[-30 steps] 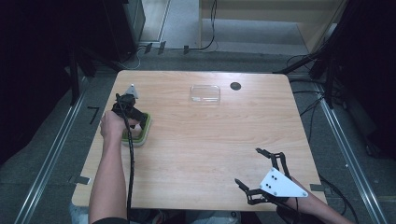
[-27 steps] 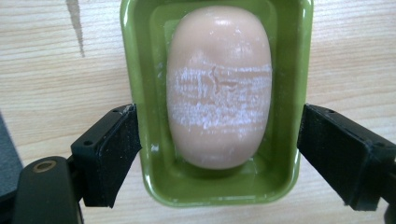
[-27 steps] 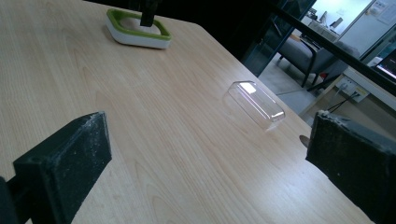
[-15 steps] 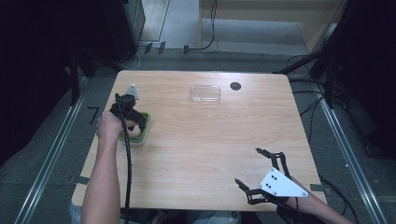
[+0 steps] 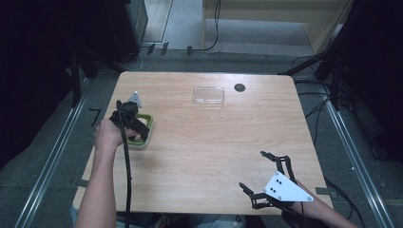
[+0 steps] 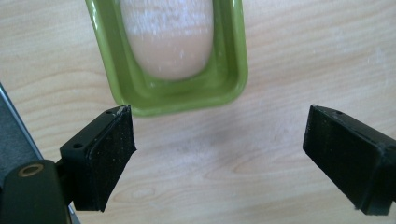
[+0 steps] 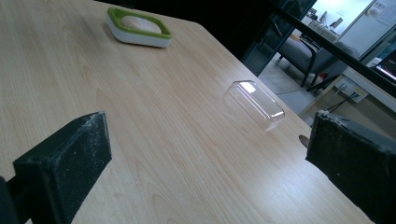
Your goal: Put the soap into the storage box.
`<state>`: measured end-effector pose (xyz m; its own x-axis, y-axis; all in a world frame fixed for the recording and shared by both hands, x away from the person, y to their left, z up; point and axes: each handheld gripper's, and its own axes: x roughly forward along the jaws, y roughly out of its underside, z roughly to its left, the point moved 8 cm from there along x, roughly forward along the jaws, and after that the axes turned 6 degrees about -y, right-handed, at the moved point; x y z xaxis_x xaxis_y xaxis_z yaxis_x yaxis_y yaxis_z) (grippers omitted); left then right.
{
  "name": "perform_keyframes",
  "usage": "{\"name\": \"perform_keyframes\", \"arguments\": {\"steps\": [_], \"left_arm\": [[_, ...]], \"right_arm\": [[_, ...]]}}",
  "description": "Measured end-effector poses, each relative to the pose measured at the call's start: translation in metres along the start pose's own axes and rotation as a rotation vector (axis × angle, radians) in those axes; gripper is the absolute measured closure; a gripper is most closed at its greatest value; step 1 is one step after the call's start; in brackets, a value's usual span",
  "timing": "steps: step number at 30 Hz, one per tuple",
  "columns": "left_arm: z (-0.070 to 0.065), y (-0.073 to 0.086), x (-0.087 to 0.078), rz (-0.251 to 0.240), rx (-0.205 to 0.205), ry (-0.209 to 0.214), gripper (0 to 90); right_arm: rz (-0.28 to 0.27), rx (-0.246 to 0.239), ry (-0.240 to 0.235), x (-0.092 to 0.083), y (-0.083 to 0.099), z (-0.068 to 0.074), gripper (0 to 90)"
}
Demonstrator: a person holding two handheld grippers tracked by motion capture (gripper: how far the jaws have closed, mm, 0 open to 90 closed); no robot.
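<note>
High view first: left gripper [image 5: 135, 124] parked over the green-rimmed, white-walled oblong soap dish [image 5: 148, 128] near the left edge of the pale wooden table [image 5: 209, 142] — same spot as a second ago, though the forearm has swung more upright beneath it; hardly any travel, so read as settling in over the dish rather than moving off. Left gripper view: jaws spread wide, nothing between them, bare wood under the gap; green dish rim [image 6: 135, 88] just ahead of the left pad, pale oval soap bar [image 6: 170, 46] lying inside the dish. Right gripper view: jaws likewise wide apart and empty; dish [image 7: 137, 31] far off up the table, clear plastic rectangular lid [image 7: 254, 103] lying on the wood between, well apart from the dish. High view again: right gripper [image 5: 271, 183] resting low at the near right corner, unmoved over the last second; clear lid [image 5: 209, 95] toward the far edge, small dark round spot [image 5: 239, 87] on the table just beside it. Judged from that — dish not yet gripped, lid untouched; next likely a push forward to straddle the dish end and close; risk of the pad riding up the slick rim.
</note>
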<state>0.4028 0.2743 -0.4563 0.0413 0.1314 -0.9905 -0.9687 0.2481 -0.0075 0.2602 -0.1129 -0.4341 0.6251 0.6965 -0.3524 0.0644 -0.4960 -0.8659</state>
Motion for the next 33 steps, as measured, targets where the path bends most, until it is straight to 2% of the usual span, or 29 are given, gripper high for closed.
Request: {"name": "perform_keyframes", "arguments": {"steps": [5, 8, 16, 19, 27, 33], "left_arm": [[-0.004, 0.016, -0.003, 0.007, 0.016, 0.019, 8.6], [-0.006, 0.027, -0.003, 0.016, 0.041, 0.009, 8.3], [-0.008, 0.050, -0.006, 0.029, 0.061, -0.006, 7.8], [-0.009, 0.059, -0.004, 0.036, 0.074, -0.013, 7.8], [-0.014, 0.080, 0.004, 0.053, 0.092, 0.003, 6.7], [-0.019, 0.096, 0.010, 0.047, 0.102, 0.002, 6.6]], "right_arm": [[-0.001, 0.000, 0.000, 0.000, 0.000, 0.000, 0.0], [-0.001, -0.003, -0.002, 0.000, 0.000, 0.000, 0.0], [0.001, -0.006, -0.003, 0.001, 0.000, 0.001, 0.0], [0.001, -0.006, -0.003, 0.001, 0.000, 0.001, 0.0], [0.005, -0.005, -0.004, 0.001, -0.001, 0.001, 0.0], [0.005, -0.006, -0.004, 0.001, -0.001, 0.001, 0.0]]}}
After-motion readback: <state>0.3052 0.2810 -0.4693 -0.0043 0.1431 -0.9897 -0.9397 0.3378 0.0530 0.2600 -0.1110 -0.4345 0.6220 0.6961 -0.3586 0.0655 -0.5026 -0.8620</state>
